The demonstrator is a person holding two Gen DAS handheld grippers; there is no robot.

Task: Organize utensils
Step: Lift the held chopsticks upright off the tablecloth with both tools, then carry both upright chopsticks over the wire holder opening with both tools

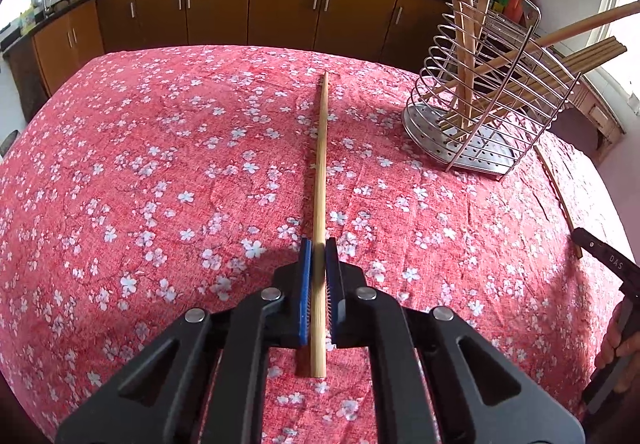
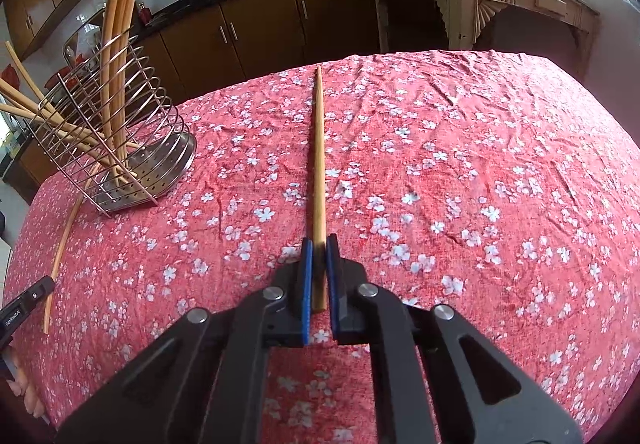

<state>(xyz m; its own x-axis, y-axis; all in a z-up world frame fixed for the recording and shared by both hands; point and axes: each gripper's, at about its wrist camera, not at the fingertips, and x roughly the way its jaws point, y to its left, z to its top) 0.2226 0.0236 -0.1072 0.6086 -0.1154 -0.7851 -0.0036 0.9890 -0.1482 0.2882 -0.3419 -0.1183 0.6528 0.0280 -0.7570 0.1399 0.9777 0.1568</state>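
My left gripper (image 1: 319,244) is shut on a bamboo chopstick (image 1: 322,164) that points away over the red floral cloth. In the right wrist view my right gripper (image 2: 319,242) is likewise shut on a second chopstick (image 2: 319,164), held near its thick end. A wire utensil holder (image 1: 460,144) stands at the upper right of the left view and at the left of the right view (image 2: 160,180), with several chopsticks and long wooden handles leaning in it. Another chopstick (image 2: 60,244) lies loose on the cloth beside the holder, seen too in the left view (image 1: 560,196).
The table's red flowered cloth (image 1: 160,164) is wrinkled. Brown cabinets (image 1: 220,12) and a dark counter with woks run behind the table. A hand (image 1: 624,348) on the other gripper's black body shows at the right edge of the left view.
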